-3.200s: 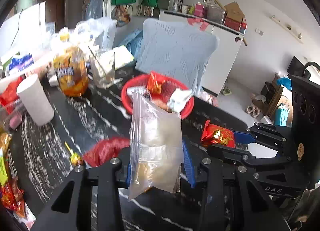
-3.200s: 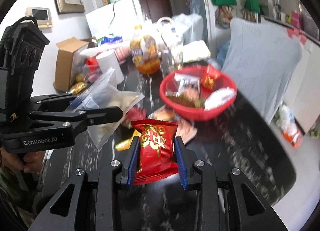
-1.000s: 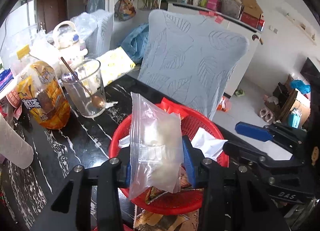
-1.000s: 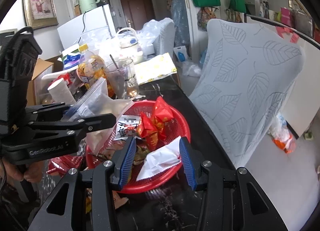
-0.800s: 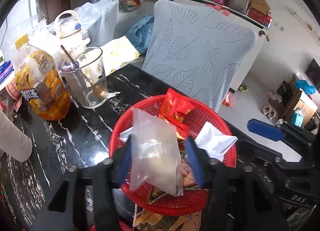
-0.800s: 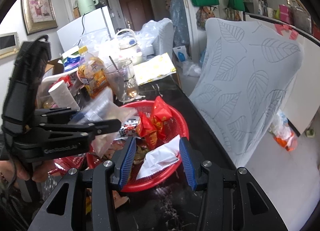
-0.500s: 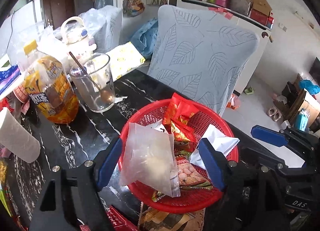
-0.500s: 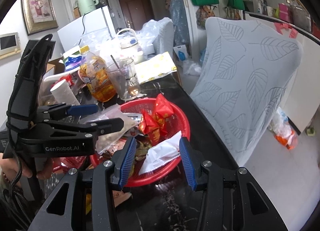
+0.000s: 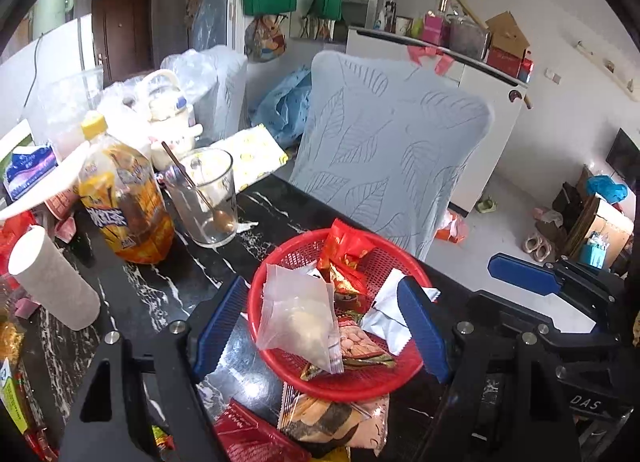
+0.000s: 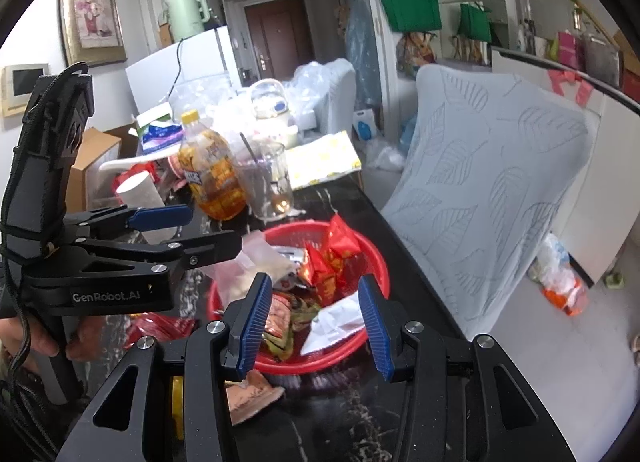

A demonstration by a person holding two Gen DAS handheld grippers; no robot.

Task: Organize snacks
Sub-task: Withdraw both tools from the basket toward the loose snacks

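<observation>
Snacks sit mostly in red basket (image 9: 280, 366), on black marble table (image 9: 168, 282), near its right edge, just in front of chair w/ leaf-print cover (image 9: 384, 154). Table's near and left parts cut off by frame and by gripper bodies.

Left gripper (image 9: 320, 326): jaws wide apart, having just been opening; nothing pinched. Clear zip bag (image 9: 298, 318) w/ pale contents lies in basket's left half, seen between the blue pads but touching neither. Contents hard to make out.

Right gripper (image 10: 316, 320): jaws partly open, empty, above basket's near rim. From this view the left gripper's body hides the basket's left rim and part of the clear bag.

Orange drink bottle (image 9: 124, 198), yellow cap, far left of basket; label text unreadable. Glass cup (image 9: 204, 202) w/ spoon just right of bottle. Paper roll (image 9: 52, 278) lies tilted at left.

In basket: red packets (image 9: 344, 258) at far side, upright-ish, overlapping; white wrapper (image 9: 386, 314) at right, partly behind the pad; peanut pack (image 9: 360, 346) half buried under clear bag.

Outside basket, near side: tan snack pack (image 9: 332, 422) and a red pack (image 9: 248, 434), both cut off by gripper frame. Person's hand (image 10: 36, 338) at left edge, mostly hidden.
</observation>
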